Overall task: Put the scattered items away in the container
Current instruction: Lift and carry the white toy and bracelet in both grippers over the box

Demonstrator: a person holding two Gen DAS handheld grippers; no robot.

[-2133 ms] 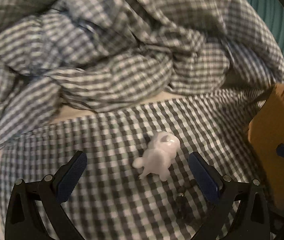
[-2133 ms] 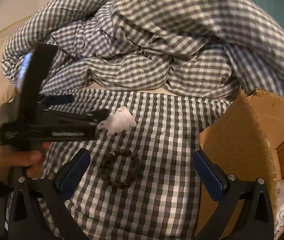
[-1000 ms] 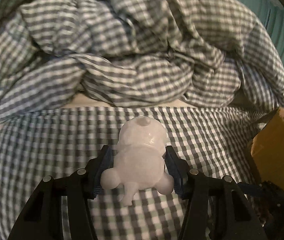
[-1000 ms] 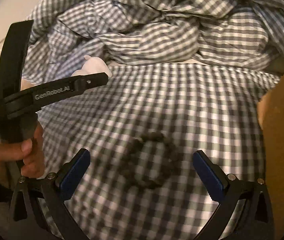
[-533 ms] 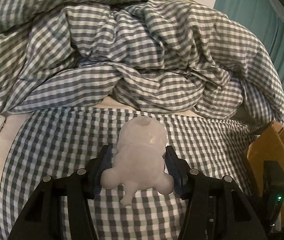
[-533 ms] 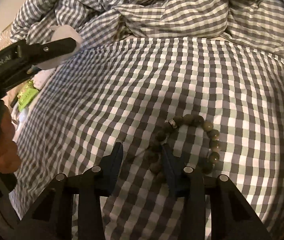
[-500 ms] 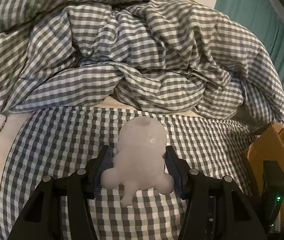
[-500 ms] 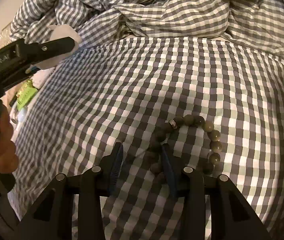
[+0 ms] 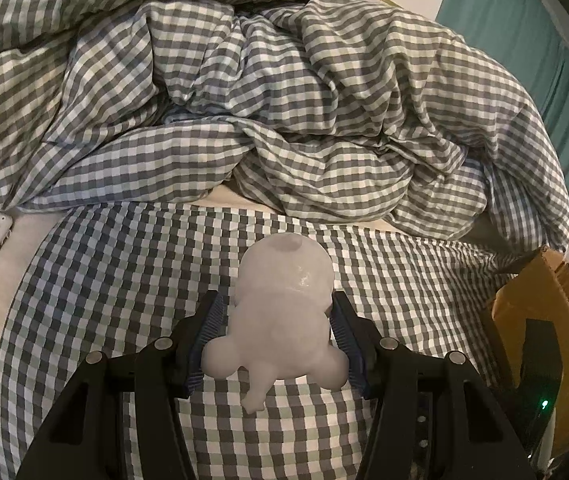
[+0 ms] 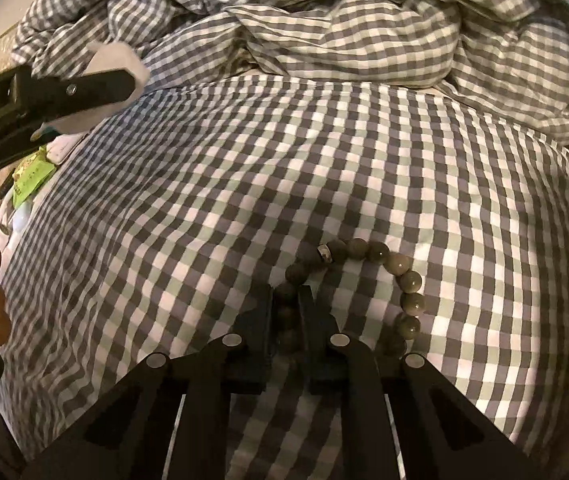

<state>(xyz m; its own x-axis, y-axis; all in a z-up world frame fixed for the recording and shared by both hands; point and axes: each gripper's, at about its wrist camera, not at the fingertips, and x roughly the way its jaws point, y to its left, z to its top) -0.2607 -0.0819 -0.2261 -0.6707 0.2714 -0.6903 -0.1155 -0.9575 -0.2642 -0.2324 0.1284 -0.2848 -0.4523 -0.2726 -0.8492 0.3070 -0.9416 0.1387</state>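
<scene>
My left tongs grip the white figurine above the checked bedsheet, the cardboard box off right. My right tongs are closing on the bead bracelet lying on the sheet.

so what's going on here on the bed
A person is tidying small things off a checked sheet with a gripper in each hand. The left gripper is clamped on a white figurine, held up off the sheet. The right gripper is closing on one side of a bead bracelet that lies on the sheet. A cardboard box waits at the right.
</scene>
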